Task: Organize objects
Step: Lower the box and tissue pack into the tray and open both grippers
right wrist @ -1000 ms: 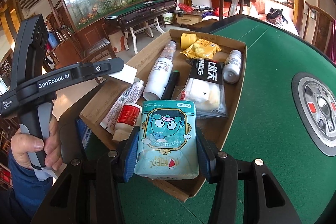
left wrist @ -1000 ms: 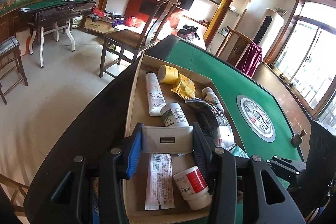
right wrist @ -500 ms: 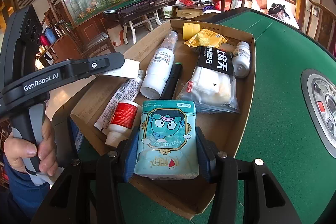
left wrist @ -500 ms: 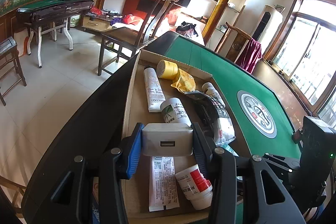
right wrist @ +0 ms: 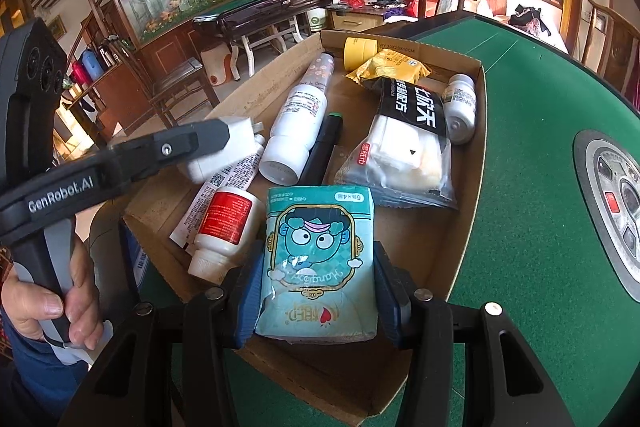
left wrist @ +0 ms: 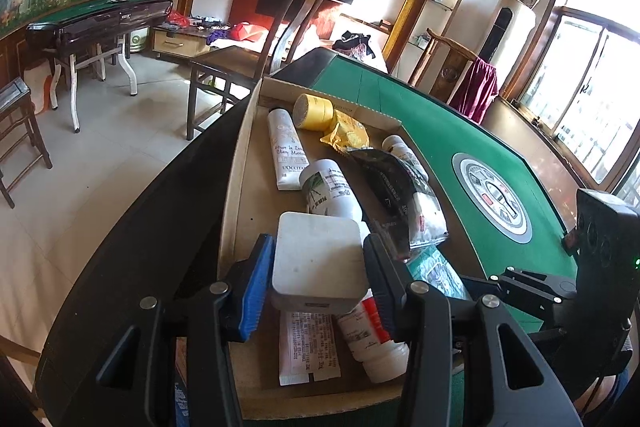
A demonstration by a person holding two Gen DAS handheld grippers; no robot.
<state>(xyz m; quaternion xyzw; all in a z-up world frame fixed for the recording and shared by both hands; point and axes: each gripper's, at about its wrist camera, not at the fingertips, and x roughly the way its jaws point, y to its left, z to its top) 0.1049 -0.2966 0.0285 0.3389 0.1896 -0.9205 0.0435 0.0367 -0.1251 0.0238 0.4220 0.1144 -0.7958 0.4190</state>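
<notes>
The green table (right wrist: 520, 107) carries an open cardboard box (right wrist: 478, 131) at its near left edge; all positions below are given relative to that box.

Inside the box, right of centre, lies a clear bag with a black label (right wrist: 404, 143). A white tube (right wrist: 298, 115) lies lengthwise left of centre, with a black pen (right wrist: 324, 143) just beside it on its right. A flat printed tube (right wrist: 224, 187) lies near the left wall, and a white bottle with a red label (right wrist: 222, 227) rests on its side toward the near left corner. At the far end sit a yellow tape roll (right wrist: 358, 51) and a yellow packet (right wrist: 390, 65). A small white bottle (right wrist: 462, 107) lies against the right wall.

The right gripper (right wrist: 316, 291) is over the near edge of the box. Its blue pads press on both sides of a teal tissue pack (right wrist: 318, 259), which is clear of the box floor.

The left gripper (left wrist: 320, 287) is above the near left part of the box, its jaws partly closed onto a white charger block (left wrist: 318, 259), with both pads against its sides. In the right wrist view a hand (right wrist: 52, 303) grips that gripper's handle, outside the left wall of the box.
</notes>
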